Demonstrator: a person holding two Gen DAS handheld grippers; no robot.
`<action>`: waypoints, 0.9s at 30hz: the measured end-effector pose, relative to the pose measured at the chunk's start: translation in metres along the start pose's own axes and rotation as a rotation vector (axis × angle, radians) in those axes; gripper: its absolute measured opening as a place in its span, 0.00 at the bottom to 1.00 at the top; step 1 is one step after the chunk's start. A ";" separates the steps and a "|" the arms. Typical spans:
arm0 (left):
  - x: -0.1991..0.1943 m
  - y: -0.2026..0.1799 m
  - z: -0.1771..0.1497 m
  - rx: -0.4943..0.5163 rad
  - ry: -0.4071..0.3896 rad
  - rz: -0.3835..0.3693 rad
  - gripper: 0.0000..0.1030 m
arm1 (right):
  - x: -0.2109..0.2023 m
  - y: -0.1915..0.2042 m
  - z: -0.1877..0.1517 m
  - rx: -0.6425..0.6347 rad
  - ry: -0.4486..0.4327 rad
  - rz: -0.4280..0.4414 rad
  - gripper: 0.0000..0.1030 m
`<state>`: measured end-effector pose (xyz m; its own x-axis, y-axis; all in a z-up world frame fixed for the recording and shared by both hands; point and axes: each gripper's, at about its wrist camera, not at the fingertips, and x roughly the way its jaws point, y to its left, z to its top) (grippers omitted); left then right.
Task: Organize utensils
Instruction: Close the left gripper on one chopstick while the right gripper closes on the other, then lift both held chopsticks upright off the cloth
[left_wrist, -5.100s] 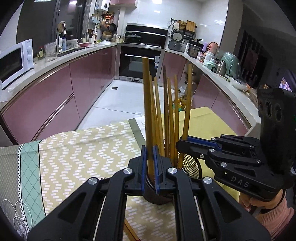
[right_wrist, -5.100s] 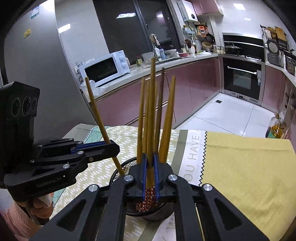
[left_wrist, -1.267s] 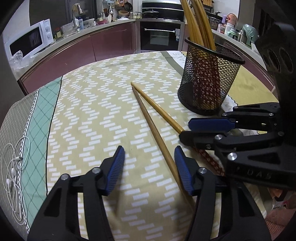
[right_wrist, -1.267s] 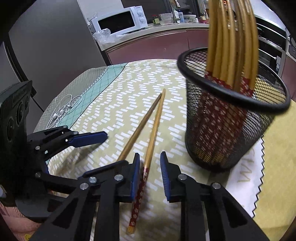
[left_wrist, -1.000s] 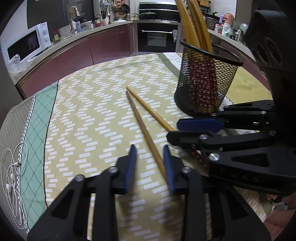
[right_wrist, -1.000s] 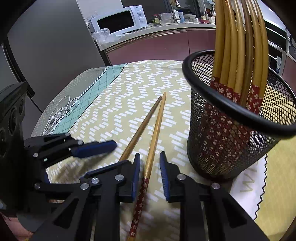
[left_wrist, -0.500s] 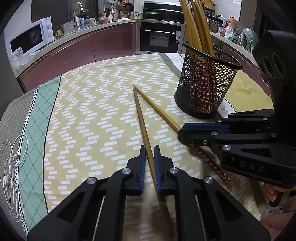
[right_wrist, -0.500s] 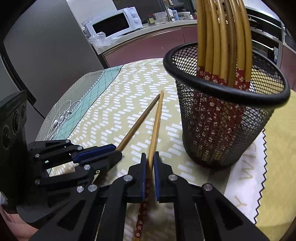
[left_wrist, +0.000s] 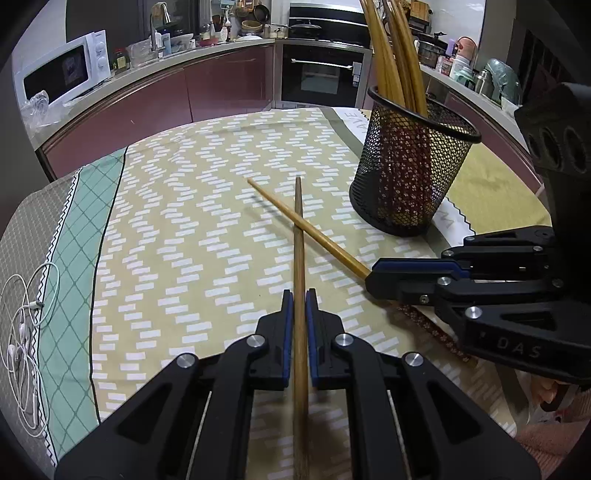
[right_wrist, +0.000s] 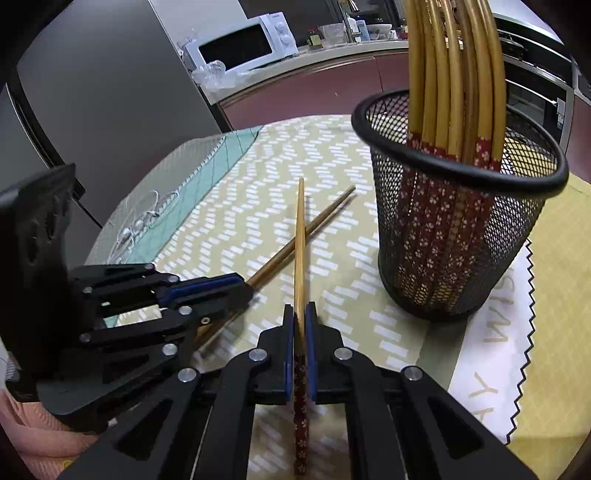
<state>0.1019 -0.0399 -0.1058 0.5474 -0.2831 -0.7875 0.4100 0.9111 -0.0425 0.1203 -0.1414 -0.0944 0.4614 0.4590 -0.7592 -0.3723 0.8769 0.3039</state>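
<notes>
Two chopsticks cross each other above the patterned tablecloth (left_wrist: 177, 229). My left gripper (left_wrist: 299, 295) is shut on the darker brown chopstick (left_wrist: 299, 240), which points straight away from it. My right gripper (right_wrist: 300, 308) is shut on the lighter chopstick (right_wrist: 301, 240), with the red flowered end (right_wrist: 300, 424) sticking back between the fingers. Each gripper shows in the other's view: the right gripper (left_wrist: 373, 275) at the right, the left gripper (right_wrist: 240, 286) at the left. A black mesh holder (left_wrist: 410, 177) with several upright chopsticks (right_wrist: 454, 74) stands just right of the crossing.
White earphones (left_wrist: 22, 325) lie at the cloth's left edge. A white napkin with a zigzag edge (right_wrist: 495, 332) and a yellow cloth (right_wrist: 554, 332) lie under and right of the holder. Kitchen counters with a microwave (left_wrist: 62, 74) curve behind the table.
Both grippers have shut, each on one chopstick. The two chopsticks, which lay side by side with tips together, now cross in an X.
</notes>
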 end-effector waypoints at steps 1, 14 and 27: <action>0.002 0.000 0.000 0.003 0.007 0.001 0.07 | 0.002 0.002 0.000 -0.012 0.003 -0.021 0.07; 0.011 -0.003 0.009 -0.001 0.011 0.008 0.07 | 0.012 0.010 0.008 -0.050 -0.015 -0.070 0.05; -0.016 -0.003 0.008 -0.015 -0.048 -0.016 0.07 | -0.035 0.013 0.001 -0.055 -0.130 0.041 0.05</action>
<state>0.0980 -0.0402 -0.0887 0.5755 -0.3118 -0.7560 0.4085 0.9105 -0.0645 0.1005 -0.1461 -0.0637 0.5439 0.5122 -0.6647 -0.4348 0.8495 0.2988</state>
